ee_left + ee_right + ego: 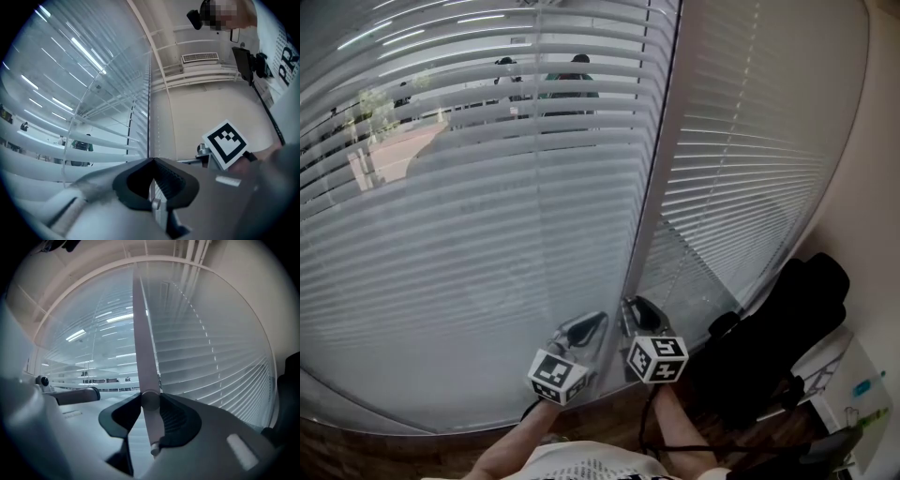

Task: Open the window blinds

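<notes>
My right gripper (149, 397) is clenched on the wand (140, 333) of the blinds. The pale rod stands between the two jaw tips, touching both. From there it runs straight up the middle of the right gripper view, and a short length hangs below the tips. In the head view this gripper (639, 314) sits low at the foot of the upright post (661, 141) that parts the two blinds. Its marker cube (657, 359) faces back toward me.

My left gripper (150, 160) is closed tip to tip, the dark pads meeting in a point. It is just beside the right one, on its left, near the bottom edge of the left blind (469, 216). In the left gripper view the right gripper's cube (226, 143) shows close by.

The left blind covers the big pane left of the post. Its upper slats are tilted enough that I can see through them to people (572, 84) standing outside. Lower down the slats look paler and more closed. The right blind (750, 159) hangs on the other side of the post and runs toward the right wall, with its slats lying flat and nothing visible through them.

Below the right blind's lower corner stands a black bulky shape (787, 347); I cannot tell whether it is a chair or a bag. My forearms (675, 422) reach up from the bottom edge of the head view.
</notes>
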### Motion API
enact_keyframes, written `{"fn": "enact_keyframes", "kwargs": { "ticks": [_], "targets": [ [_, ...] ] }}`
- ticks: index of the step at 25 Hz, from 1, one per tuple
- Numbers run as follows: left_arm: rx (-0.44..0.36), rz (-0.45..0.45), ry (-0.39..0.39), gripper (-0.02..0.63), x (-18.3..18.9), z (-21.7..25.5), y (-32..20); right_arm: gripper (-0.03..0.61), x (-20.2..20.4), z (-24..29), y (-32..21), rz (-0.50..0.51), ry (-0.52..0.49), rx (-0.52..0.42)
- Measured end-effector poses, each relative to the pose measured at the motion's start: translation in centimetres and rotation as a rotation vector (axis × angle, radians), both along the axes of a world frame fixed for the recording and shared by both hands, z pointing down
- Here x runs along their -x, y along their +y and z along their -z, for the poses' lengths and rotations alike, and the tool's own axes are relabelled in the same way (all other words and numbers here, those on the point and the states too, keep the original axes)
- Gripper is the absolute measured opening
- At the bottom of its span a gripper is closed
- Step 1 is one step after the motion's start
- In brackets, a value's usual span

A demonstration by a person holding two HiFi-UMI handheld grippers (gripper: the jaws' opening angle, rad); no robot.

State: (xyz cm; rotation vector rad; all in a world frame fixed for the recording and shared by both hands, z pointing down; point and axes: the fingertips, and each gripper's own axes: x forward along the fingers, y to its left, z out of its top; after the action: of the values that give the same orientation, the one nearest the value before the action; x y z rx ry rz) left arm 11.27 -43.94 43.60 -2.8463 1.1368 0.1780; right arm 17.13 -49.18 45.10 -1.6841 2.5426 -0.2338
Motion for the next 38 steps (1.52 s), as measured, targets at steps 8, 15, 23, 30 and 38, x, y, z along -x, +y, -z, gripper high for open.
{"fn": "enact_keyframes", "kwargs": {
  "ticks": [8,15,23,30,38],
  "targets": [
    [0.006,0.003,-0.003,-0.008,0.0,-0.3,0.0,0.135,0.4,0.5,0.3,0.000,0.312,-0.115],
    [0.002,0.010,0.006,-0.008,0.2,-0.2,-0.1,0.138,1.6,0.9,0.7,-0.012,0.702,-0.253],
    [0.002,0.015,0.007,-0.008,0.4,-0.1,-0.4,0.135,1.7,0.9,0.8,-0.021,0.722,-0.266],
    [0.008,0.007,0.014,-0.008,0.2,-0.3,-0.5,0.133,1.4,1.0,0.7,-0.028,0.582,-0.229],
    [0.005,0.002,0.010,-0.008,0.0,-0.3,-0.6,0.134,0.9,1.0,0.6,-0.026,0.416,-0.165]
  ]
}}
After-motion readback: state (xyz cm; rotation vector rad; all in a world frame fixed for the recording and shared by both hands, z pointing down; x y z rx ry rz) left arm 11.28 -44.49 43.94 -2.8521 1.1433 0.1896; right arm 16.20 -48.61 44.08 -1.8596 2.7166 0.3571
